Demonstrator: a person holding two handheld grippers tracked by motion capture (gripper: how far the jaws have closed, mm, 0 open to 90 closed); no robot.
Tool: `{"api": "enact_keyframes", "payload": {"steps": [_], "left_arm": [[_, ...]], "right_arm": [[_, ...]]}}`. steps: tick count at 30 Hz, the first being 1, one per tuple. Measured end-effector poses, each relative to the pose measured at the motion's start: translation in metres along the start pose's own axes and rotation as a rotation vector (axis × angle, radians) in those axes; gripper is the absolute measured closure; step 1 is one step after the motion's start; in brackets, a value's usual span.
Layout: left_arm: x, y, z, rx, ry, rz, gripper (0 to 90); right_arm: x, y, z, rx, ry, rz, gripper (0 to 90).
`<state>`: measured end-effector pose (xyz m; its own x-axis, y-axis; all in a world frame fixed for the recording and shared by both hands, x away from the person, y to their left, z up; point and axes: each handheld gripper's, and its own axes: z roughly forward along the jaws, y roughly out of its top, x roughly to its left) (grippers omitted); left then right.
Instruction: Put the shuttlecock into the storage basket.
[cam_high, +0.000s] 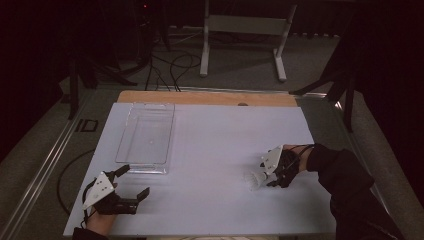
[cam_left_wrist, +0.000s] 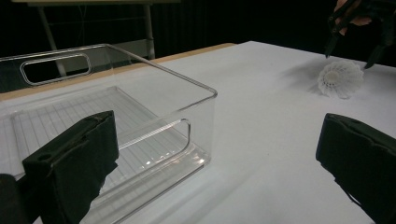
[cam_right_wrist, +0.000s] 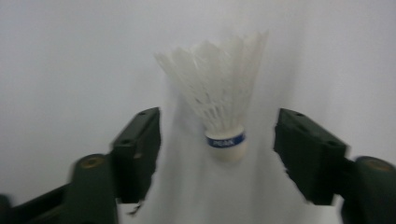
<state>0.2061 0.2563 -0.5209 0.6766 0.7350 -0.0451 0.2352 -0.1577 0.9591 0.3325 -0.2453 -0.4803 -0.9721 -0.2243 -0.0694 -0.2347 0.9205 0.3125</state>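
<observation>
Step in hand: grasp. Right tongs (cam_right_wrist: 217, 154) straddle shuttlecock (cam_right_wrist: 219, 102) lying on bench (cam_high: 210, 150), pads not yet touching. Left tongs (cam_left_wrist: 219, 163) open, idle near clear bin (cam_left_wrist: 140, 107). Next: close on cork end, lift w/o crushing feathers.

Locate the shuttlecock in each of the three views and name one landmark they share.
High view: the shuttlecock lies right of centre, at the right gripper.
Left gripper view: upper right, feathers facing the camera.
Right gripper view: centre, between the open jaws, cork nearest the camera.
Shared landmark: the white table top under it.
</observation>
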Motion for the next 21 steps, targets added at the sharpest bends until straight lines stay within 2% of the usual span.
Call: {"api": "enact_keyframes", "payload": {"steps": [2,7,13,17,21], "left_arm": [[0.0,0.0,0.0,0.0,0.001,0.001,0.0],[0.0,0.0,0.0,0.001,-0.002,0.002,0.0],[0.0,0.0,0.0,0.002,-0.003,0.003,0.0],[0.0,0.0,0.0,0.003,-0.005,0.002,0.0],[0.0,0.0,0.001,0.004,-0.008,0.0,0.0]], "right_arm": [[-0.001,-0.001,0.003,0.0,0.004,-0.013,34.5],[-0.004,-0.004,0.009,0.027,-0.015,-0.055,45.3],[-0.008,-0.006,0.015,0.048,-0.019,-0.073,47.9],[-0.01,-0.007,0.019,0.052,0.002,-0.085,52.5],[-0.01,-0.007,0.023,0.059,0.017,-0.091,53.2]]}}
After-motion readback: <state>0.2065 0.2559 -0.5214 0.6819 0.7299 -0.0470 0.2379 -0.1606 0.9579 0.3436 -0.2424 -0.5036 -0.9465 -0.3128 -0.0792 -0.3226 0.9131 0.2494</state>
